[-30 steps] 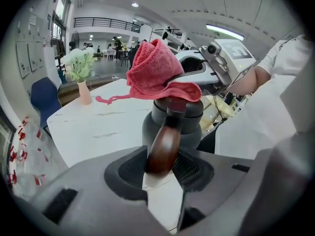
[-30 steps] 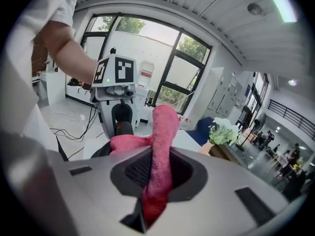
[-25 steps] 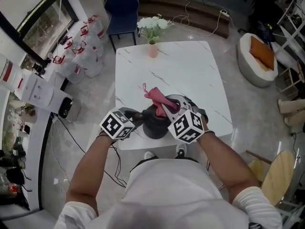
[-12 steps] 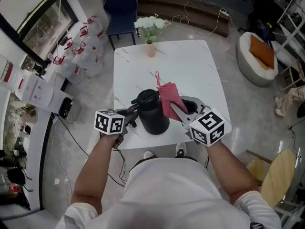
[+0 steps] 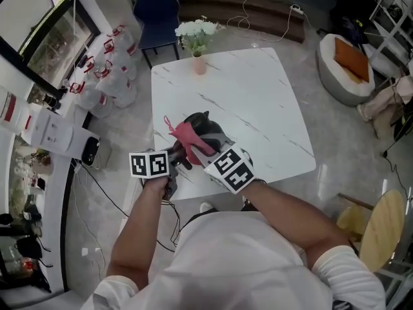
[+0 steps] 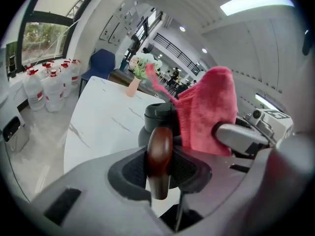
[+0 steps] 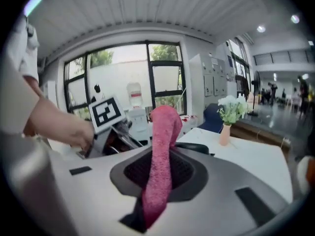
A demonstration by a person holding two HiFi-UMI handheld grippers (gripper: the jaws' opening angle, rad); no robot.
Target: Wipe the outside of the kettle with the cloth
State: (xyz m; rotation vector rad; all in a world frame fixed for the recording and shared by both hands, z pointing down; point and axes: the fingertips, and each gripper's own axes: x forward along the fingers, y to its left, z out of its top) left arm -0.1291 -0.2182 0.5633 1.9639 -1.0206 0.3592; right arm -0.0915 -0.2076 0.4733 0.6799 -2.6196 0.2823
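A black kettle (image 5: 208, 126) stands near the front edge of the white marble table (image 5: 258, 102). Its brown wooden handle (image 6: 160, 154) sits between the pads of my left gripper (image 6: 160, 173), whose jaws have just been closing and now grip it. The pink cloth (image 5: 186, 135) lies over the near left side of the kettle. My right gripper (image 5: 201, 148) is shut on the cloth (image 7: 161, 161), which hangs out of its jaws. In the left gripper view the cloth (image 6: 206, 114) covers the kettle's (image 6: 156, 118) right side. Most of the kettle body is hidden under the cloth and the two grippers.
A pink vase of white flowers (image 5: 198, 62) stands at the table's far edge. A blue chair (image 5: 155, 8) is behind it. Several water bottles (image 5: 110, 76) stand on the floor at the left. A white round seat (image 5: 348, 63) and a wooden stool (image 5: 374, 231) are on the right.
My right gripper has swung left with the cloth, from the kettle's right side across to its near left side. The left gripper has kept its place at the handle.
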